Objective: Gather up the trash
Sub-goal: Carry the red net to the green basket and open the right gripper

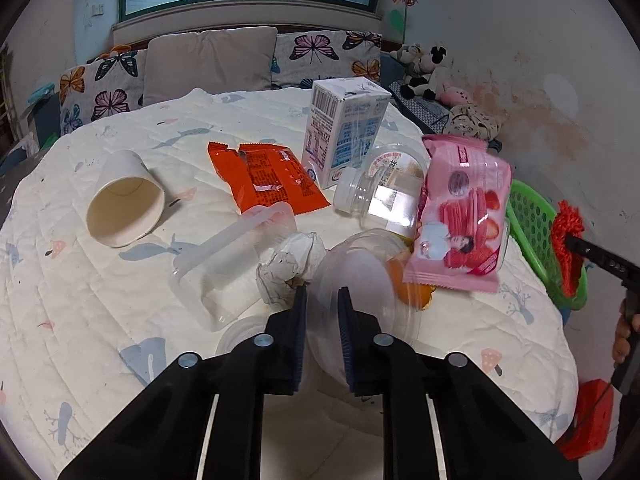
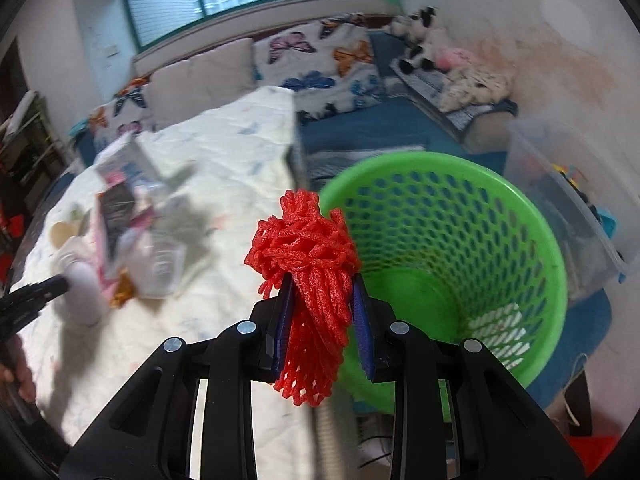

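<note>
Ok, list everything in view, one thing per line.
paper cup: 1, white, on its side, left on the bed
orange wrapper: 1, mid bed
milk carton: 1, white-blue, upright behind
clear jar: 1, lying beside the carton
pink packet: 1, right
clear tray: 1, near centre
crumpled paper: 1, white
clear cup: 1, in the left gripper
basket: 1, green, beside the bed
foam net: 1, red, in the right gripper
left gripper: shut on the cup's wall
right gripper: shut on the net
</note>
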